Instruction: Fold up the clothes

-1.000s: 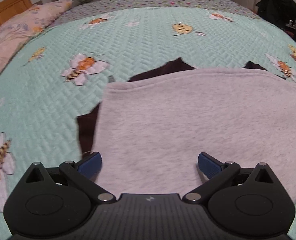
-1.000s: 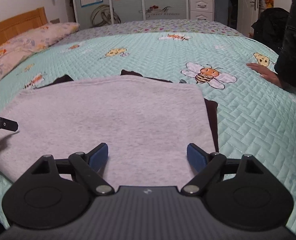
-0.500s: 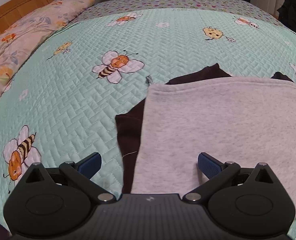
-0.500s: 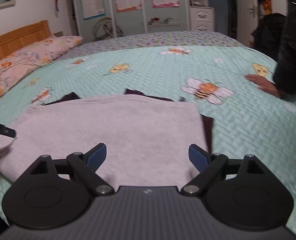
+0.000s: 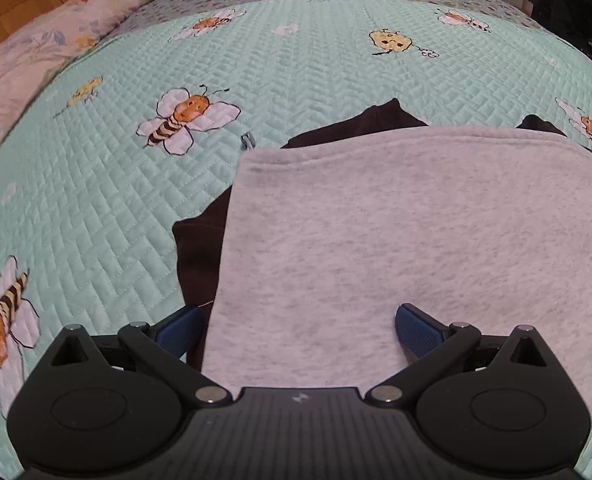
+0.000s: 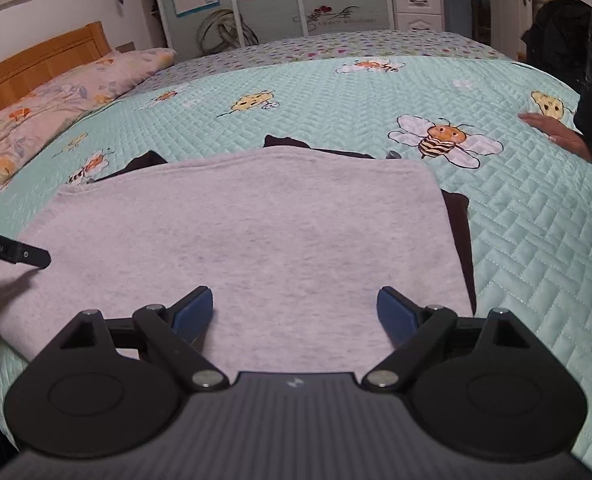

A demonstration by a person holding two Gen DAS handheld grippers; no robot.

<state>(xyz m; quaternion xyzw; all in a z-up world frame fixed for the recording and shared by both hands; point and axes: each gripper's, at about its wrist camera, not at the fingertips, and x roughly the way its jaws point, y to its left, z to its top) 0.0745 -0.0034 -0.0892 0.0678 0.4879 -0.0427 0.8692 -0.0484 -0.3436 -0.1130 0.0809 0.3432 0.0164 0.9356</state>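
Note:
A light grey garment (image 5: 396, 240) lies folded flat on the bed, on top of a dark brown garment (image 5: 198, 248) whose edges stick out at the left and the far side. My left gripper (image 5: 296, 328) hangs open low over the grey garment's near left edge, gripping nothing. In the right wrist view the same grey garment (image 6: 256, 220) fills the middle, with the dark garment (image 6: 460, 224) showing along its right side. My right gripper (image 6: 294, 308) is open over the near right part, pads apart from the cloth. The left gripper's black finger (image 6: 16, 252) shows at the left edge.
The bed carries a mint quilt (image 5: 96, 200) with bee prints, pillows (image 6: 56, 108) and a wooden headboard (image 6: 36, 64) at the left. A person's hand (image 6: 556, 132) in a dark sleeve rests on the quilt at the right. A small metal zip pull (image 5: 248, 140) lies by the garment's far corner.
The left wrist view swung left, then partway back; the right wrist view shifted slightly. Both grippers stayed open and the garments lie as before.

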